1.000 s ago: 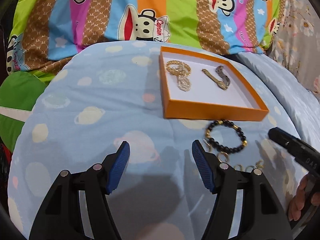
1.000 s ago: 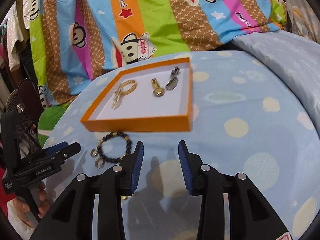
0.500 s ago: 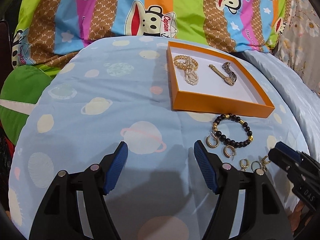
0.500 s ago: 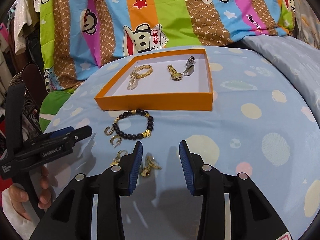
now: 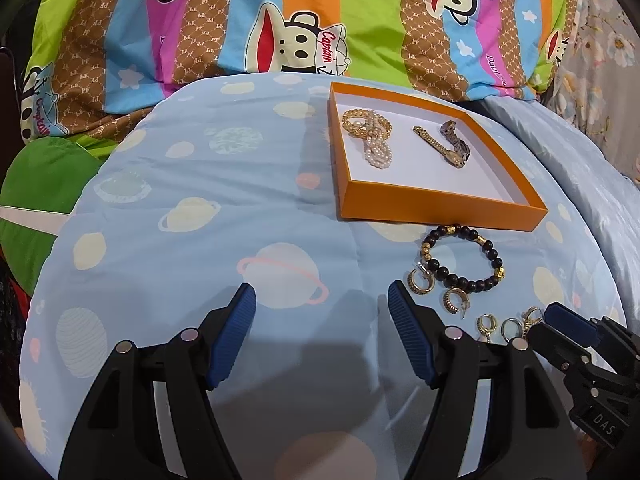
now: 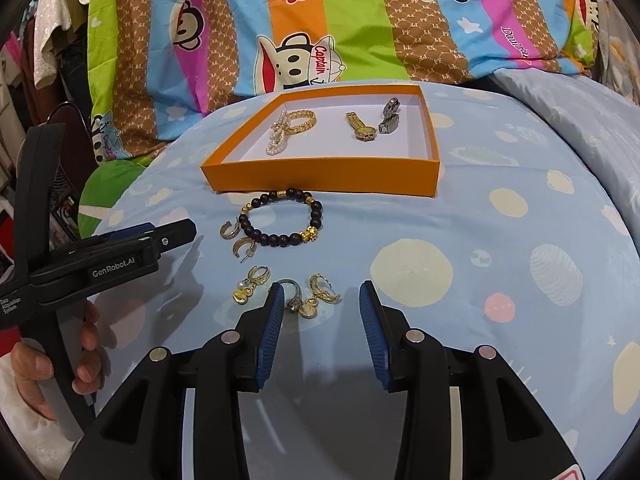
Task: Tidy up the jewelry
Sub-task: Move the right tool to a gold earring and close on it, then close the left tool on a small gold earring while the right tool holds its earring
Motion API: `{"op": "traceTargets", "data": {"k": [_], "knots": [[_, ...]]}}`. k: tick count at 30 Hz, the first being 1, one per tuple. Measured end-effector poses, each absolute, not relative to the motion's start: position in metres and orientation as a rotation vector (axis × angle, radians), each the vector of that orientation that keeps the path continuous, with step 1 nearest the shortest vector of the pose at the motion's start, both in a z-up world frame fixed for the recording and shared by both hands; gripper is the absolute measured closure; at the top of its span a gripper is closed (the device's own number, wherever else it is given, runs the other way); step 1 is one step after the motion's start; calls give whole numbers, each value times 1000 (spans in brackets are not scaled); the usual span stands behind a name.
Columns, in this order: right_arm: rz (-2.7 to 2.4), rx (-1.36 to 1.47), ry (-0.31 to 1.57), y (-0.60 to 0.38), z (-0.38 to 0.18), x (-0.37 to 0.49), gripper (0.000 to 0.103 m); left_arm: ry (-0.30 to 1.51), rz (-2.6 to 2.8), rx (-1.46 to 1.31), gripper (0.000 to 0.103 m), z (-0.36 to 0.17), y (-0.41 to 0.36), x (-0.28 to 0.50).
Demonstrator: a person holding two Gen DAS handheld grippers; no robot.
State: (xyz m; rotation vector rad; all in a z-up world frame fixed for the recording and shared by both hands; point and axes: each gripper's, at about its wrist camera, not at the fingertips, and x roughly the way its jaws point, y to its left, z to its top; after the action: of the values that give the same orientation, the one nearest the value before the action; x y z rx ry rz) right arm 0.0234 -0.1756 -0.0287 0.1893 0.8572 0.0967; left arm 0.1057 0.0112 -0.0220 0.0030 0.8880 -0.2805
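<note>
**Right gripper closes in on the loose earrings**

I'm looking across a soft blue planet-print quilt, puffy and creased, with a striped cartoon-monkey blanket heaped behind it. On the quilt sits the orange tray, a shallow, stiff-sided cardboard box with a white floor; it already holds a gold chain bracelet tangled with pearls and two metal-link watches.

What's changed: a second ago my right gripper sat close under the tray; now it has pulled back and hangs just over the small pieces, jaws apart, nothing pinched. A dangly gold earring and a thin ring lie between its ribbed blue pads. I read that as lining up the next pick.

My left gripper hovers over bare quilt, spread wide and empty, its jaws having opened a touch further.

Still outside the tray: the dark beaded bracelet with gold spacers, just in front of the tray wall, two chunky gold hoops touching it, and another drop earring.
</note>
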Motion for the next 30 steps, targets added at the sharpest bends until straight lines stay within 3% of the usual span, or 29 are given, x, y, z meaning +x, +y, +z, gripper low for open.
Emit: {"op": "traceTargets", "data": {"k": [13, 30], "knots": [[87, 262, 863, -183, -32, 29, 99, 883, -291, 12, 36, -21, 8, 105], [38, 343, 785, -205, -25, 21, 99, 875, -372, 38, 36, -19, -5, 92]]}}
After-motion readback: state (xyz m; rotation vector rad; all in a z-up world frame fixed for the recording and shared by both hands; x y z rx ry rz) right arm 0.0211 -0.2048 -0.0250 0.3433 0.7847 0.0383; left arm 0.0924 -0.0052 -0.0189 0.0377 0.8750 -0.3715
